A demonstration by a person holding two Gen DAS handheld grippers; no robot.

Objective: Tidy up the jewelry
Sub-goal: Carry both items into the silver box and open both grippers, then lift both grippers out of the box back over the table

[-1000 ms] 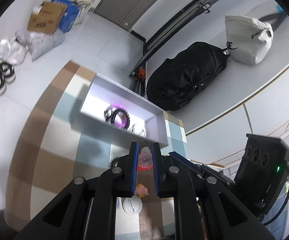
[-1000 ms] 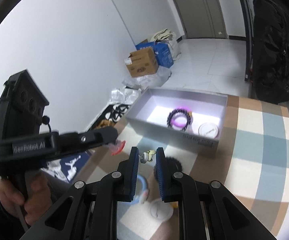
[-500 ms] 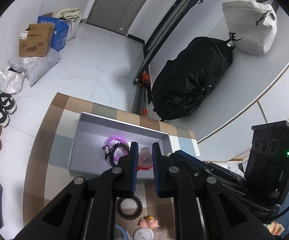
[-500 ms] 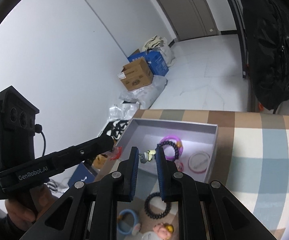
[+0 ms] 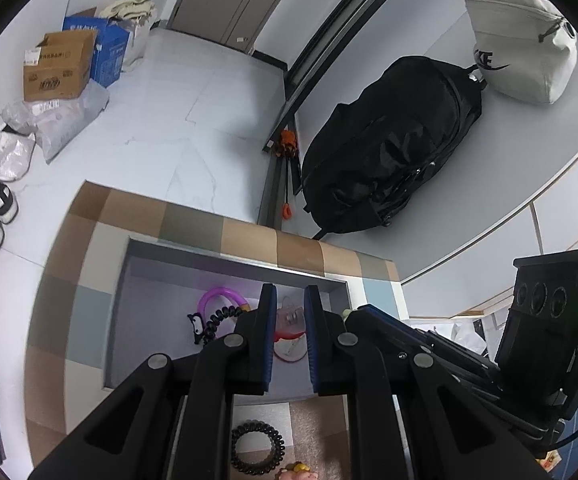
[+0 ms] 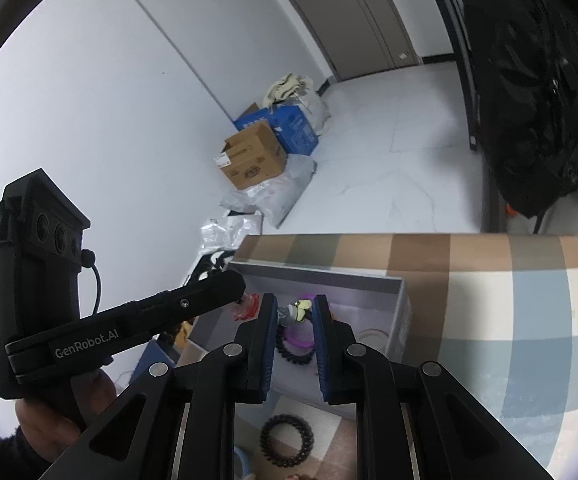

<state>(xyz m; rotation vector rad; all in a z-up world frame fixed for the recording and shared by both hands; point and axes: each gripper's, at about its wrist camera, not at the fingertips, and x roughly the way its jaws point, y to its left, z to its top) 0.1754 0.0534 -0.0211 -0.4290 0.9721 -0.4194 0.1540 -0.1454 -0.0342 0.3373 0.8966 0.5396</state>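
Observation:
My left gripper (image 5: 289,305) is shut on a small clear pink hair clip (image 5: 289,317) and hangs over the open grey box (image 5: 127,276). In the right wrist view my right gripper (image 6: 295,309) is shut on a small yellow-green and grey charm (image 6: 299,309) above the same grey box (image 6: 329,278). The left gripper (image 6: 239,291) reaches in from the left with the pink clip (image 6: 247,309) at its tip. In the box lie a purple ring (image 5: 220,297), a black coil tie (image 5: 217,318) and a white ring (image 6: 373,336).
A second black coil hair tie (image 5: 257,450) lies on the checked tablecloth (image 5: 89,308) in front of the box, with a small pink figure (image 5: 297,472) by it. A person's hand (image 6: 49,420) holds the left gripper's handle. Bags, cardboard boxes and shoes sit on the floor beyond.
Both grippers have moved forward with their items, from in front of the box to above its inside. The box now lies close under the fingertips.

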